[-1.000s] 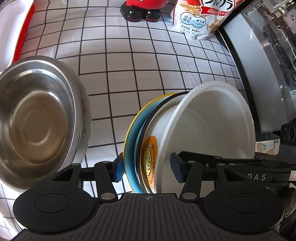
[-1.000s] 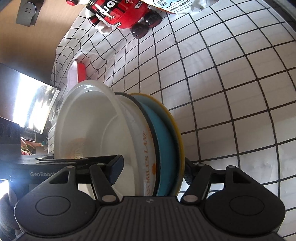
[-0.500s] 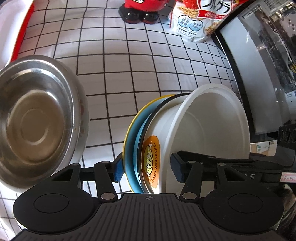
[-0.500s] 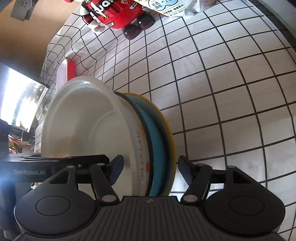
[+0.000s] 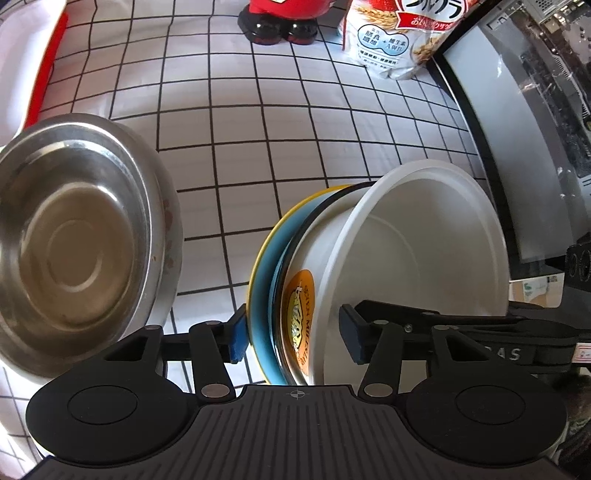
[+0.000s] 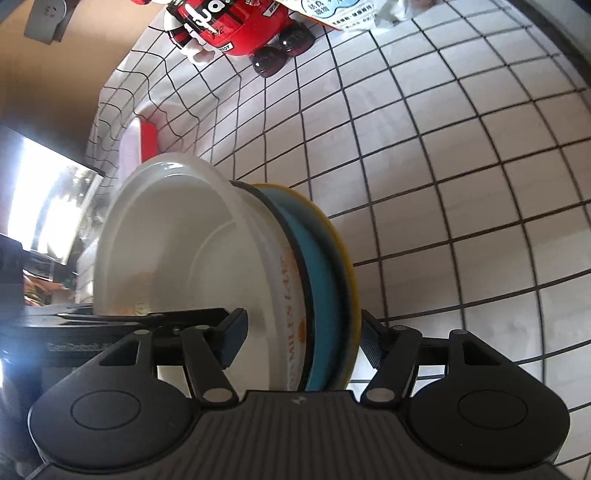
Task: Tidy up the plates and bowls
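Both the left gripper (image 5: 291, 334) and right gripper (image 6: 301, 334) are clamped on a stacked white bowl (image 5: 417, 254) and blue plate (image 5: 264, 295). Beneath lies a black-gridded white tablecloth (image 5: 280, 125); ahead stands a red figurine (image 6: 236, 26), beside what looks like a cereal bag (image 5: 399, 40).

**Dish stack on edge; steel bowl apart**

White bowl (image 5: 417, 240) nested in a white bowl with orange logo (image 5: 301, 317), backed by a blue plate with yellow rim (image 5: 264, 273). Stack tipped on edge, openings facing sideways, above the gridded bench (image 5: 258, 129). Left of the stack, near but apart: a stainless steel bowl (image 5: 74, 240), tilted, inside showing.
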A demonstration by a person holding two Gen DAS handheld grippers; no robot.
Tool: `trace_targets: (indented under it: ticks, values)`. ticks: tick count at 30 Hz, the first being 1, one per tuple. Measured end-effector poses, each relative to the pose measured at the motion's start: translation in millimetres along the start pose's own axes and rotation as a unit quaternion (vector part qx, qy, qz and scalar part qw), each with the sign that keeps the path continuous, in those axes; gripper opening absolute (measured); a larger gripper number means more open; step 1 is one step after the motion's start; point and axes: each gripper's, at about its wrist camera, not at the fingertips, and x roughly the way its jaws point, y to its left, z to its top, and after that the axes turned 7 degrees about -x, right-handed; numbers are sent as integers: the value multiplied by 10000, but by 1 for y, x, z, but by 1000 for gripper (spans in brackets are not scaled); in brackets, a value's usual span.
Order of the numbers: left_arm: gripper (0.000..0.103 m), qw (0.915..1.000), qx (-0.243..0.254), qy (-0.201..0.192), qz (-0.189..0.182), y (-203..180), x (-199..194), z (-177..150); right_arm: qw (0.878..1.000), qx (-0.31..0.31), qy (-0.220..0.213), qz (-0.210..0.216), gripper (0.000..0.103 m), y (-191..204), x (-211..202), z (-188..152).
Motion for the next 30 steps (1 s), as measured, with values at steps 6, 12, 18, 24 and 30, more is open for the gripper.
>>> trace_targets:
  ticks: [6,12,18,24,30]
  values:
    - [56,10000,70,-28,-65,0,-5,-2,9999,13,50,-92,65,0,0,0]
    - [58,9992,340,96,-160,0,-9,2,9996,253,-122,-89,68,6,-2,-3]
    - [59,9984,484,206,-200,-1,-5,14,9991,396,-162,-62,67,4,-1,-7]
    - [59,9977,500,395,-228,1,1,19,9978,630,-209,49,67,0,-2,-10]
    - [58,9964,571,617,-50,-4,9,22,9975,702,-26,64,61,-2,1,-7]
